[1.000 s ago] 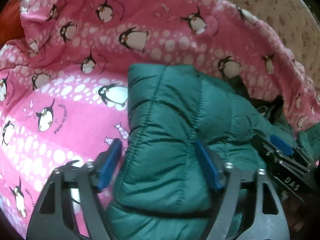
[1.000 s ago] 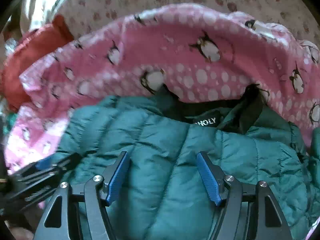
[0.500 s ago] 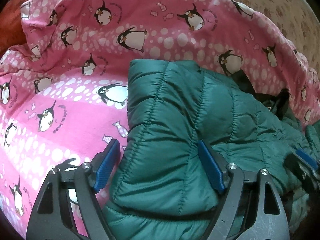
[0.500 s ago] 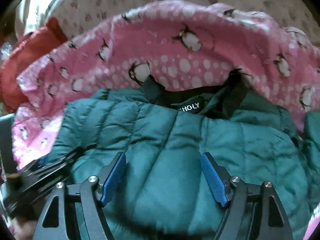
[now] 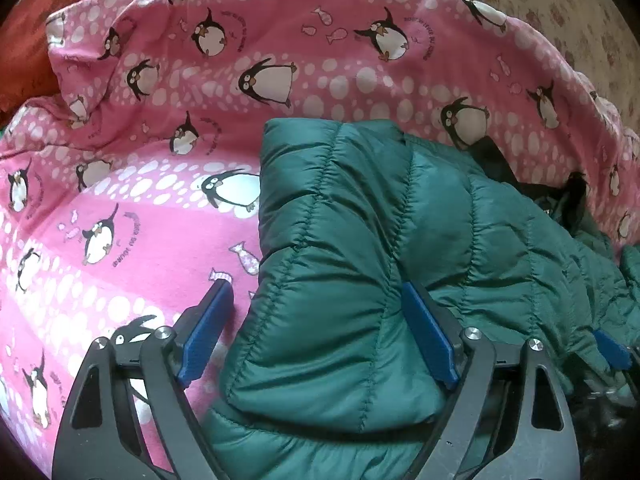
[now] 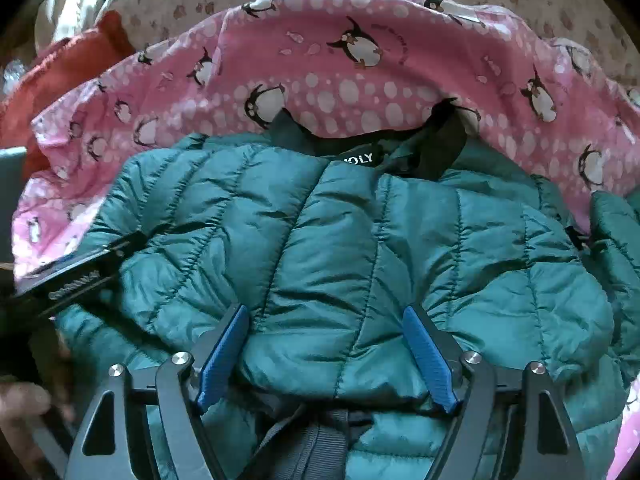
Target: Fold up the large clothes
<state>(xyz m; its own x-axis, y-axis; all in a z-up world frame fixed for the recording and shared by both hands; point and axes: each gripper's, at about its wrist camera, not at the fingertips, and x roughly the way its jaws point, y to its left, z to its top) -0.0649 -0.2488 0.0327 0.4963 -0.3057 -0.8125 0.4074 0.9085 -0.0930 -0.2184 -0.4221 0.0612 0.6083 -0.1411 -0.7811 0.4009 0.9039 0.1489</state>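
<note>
A dark green quilted puffer jacket (image 5: 360, 248) lies folded on a pink penguin-print sheet (image 5: 132, 216). My left gripper (image 5: 316, 336) is open, its blue pads either side of the jacket's left folded edge, low over it. In the right wrist view the jacket (image 6: 360, 248) fills the middle, its black collar with a label (image 6: 360, 158) at the far side. My right gripper (image 6: 326, 354) is open, with the pads astride a puffed fold at the jacket's near edge. The left gripper's body (image 6: 76, 280) shows at the left of that view.
An orange-red cloth (image 6: 68, 68) lies at the far left beyond the sheet. A beige floral bedcover (image 5: 560, 12) lies behind the sheet. The pink sheet (image 6: 360, 80) bunches up in a ridge behind the jacket. A loose green part of the jacket (image 6: 616, 232) lies to the right.
Both grippers have pulled back a little toward me over the jacket, jaws staying open. The right gripper has slid out of the left view to its right edge.
</note>
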